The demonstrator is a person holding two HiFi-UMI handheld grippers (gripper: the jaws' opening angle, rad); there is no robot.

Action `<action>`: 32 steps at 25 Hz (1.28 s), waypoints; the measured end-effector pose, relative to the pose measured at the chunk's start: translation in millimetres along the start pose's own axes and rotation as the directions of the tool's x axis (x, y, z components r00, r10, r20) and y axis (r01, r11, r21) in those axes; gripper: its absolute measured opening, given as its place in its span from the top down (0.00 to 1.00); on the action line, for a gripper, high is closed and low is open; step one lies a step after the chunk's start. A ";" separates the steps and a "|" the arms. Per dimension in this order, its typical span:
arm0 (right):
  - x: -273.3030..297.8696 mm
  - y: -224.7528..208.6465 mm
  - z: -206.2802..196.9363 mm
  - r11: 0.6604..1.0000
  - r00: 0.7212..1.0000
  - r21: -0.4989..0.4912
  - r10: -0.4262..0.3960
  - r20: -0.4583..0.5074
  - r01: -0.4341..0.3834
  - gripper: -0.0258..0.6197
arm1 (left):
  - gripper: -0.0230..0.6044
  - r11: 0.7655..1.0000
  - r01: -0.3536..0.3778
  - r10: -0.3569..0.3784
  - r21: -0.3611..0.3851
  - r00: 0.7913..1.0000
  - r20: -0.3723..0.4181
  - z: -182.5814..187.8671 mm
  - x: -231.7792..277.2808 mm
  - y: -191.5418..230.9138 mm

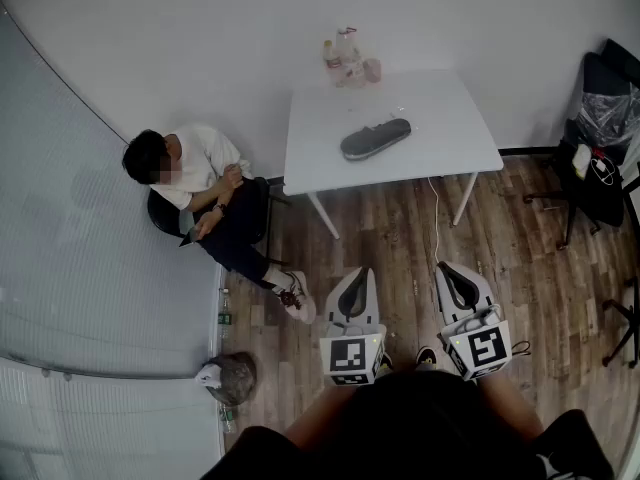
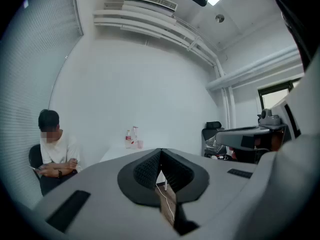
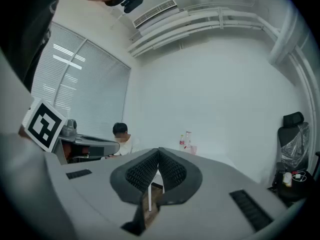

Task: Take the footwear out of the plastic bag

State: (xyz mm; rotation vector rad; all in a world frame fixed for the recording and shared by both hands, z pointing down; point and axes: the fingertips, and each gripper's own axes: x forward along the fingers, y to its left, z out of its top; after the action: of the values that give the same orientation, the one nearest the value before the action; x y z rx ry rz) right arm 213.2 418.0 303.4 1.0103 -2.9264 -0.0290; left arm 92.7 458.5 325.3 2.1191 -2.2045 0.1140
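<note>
A person stands on the wood-plank floor at the near side of a white-walled room, holding the left tongs and the right tongs side by side and roughly level. Both point toward the far wall. Each gripper view shows its pair pressed together along the ribbed black pads, with nothing pinched between them. Both pairs are well apart from the white rectangular tabletop at the far centre.

On that tabletop lies the dark, elongated piece of footwear, set slightly aslant near the middle. The clear plastic bag around it shows only as faint glints at this distance. A cluster of clear plastic bottles stands at the tabletop's far edge, against the wall and well apart from the footwear. A thin white cable hangs from the near right edge down to the floor.

To the left of the tabletop a seated person in a white shirt and dark trousers sits by the frosted partition, arms folded. At the far right stands a black office chair with crumpled clear plastic over its seat back. A grey bundle lies on the floor at the near left.
</note>
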 end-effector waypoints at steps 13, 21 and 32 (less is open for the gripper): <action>-1.0 0.6 -7.1 1.000 1.000 0.029 -0.010 -0.017 0.011 0.93 | 0.93 1.000 0.012 -0.012 0.015 1.000 0.005 2.5 -0.8 5.6; 8.8 11.8 -12.1 0.998 1.000 0.063 -0.013 0.012 0.013 0.93 | 0.93 0.999 -0.012 0.012 0.031 1.000 -0.001 -5.2 -9.8 43.6; 19.3 40.8 -21.9 0.999 0.999 0.030 -0.037 -0.010 0.037 0.93 | 0.93 1.000 0.002 -0.001 0.030 1.000 -0.016 -26.8 -29.5 81.2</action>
State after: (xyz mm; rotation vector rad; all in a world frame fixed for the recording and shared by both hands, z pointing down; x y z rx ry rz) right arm 173.9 438.2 327.3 1.0656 -2.9077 0.0187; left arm 12.9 494.0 348.9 2.1277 -2.2060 0.1643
